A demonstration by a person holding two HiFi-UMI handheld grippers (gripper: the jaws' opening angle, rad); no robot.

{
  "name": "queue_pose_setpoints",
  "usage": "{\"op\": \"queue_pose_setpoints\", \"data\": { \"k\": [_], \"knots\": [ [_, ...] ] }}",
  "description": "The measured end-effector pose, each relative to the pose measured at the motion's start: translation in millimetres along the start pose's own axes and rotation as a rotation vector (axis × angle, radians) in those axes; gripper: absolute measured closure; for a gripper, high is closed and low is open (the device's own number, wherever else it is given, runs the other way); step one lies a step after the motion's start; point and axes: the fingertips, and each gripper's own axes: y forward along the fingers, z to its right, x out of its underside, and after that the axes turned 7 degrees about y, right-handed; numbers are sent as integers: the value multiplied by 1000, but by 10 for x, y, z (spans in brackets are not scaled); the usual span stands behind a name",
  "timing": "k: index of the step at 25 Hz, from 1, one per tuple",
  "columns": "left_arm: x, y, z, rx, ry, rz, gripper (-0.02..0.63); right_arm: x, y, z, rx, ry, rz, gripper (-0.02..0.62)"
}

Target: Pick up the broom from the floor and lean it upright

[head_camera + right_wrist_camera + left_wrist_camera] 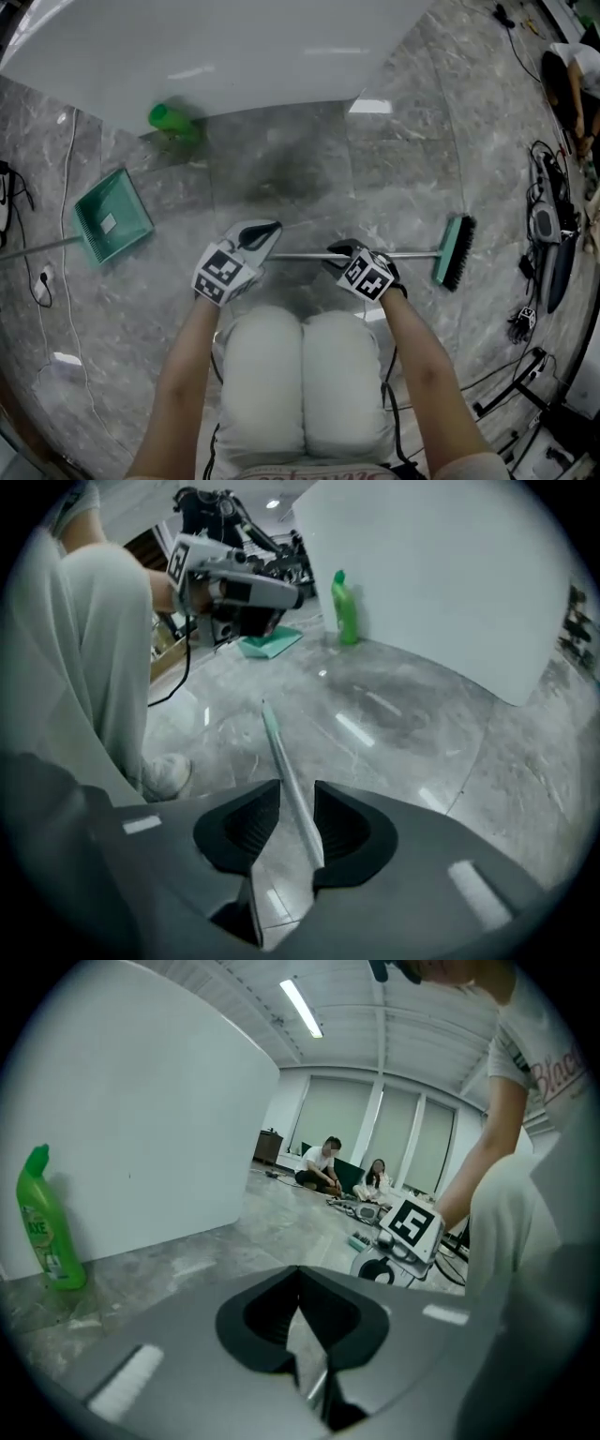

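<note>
One broom (450,249); one green dustpan (111,217) at nine o'clock; one green bottle (169,118) at eleven o'clock; two claws, the left claw (264,232) and the right claw (337,251); two seated people (323,1162) beyond.

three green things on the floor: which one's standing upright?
The green bottle beside the white panel: it stands on its base. The dustpan and the broom both lie flat on the floor.
</note>
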Motion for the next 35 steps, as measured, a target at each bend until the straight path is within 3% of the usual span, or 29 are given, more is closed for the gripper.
{"op": "queue_pose_setpoints", "data": {
  "k": [6,10,15,23,30,35],
  "knots": [
    [299,211,-49,48,15,-23,606,296,432,-10,-11,-235,-193,463],
    [354,301,-90,74,38,-53,606,449,594,93,35,-287,-280,475],
    [308,443,-178,81,49,-58,606,422,580,144,27,-319,-283,506],
    [-244,477,-314,52,91,47,606,-109,303,457,88,-282,-135,509],
    [-1038,203,-297,7,212,208,606,-771,-217,747,182,-229,89,509],
    [-1318,69,-344,-33,250,264,606,-1254,-665,982,256,-187,258,509]
  ]
}}
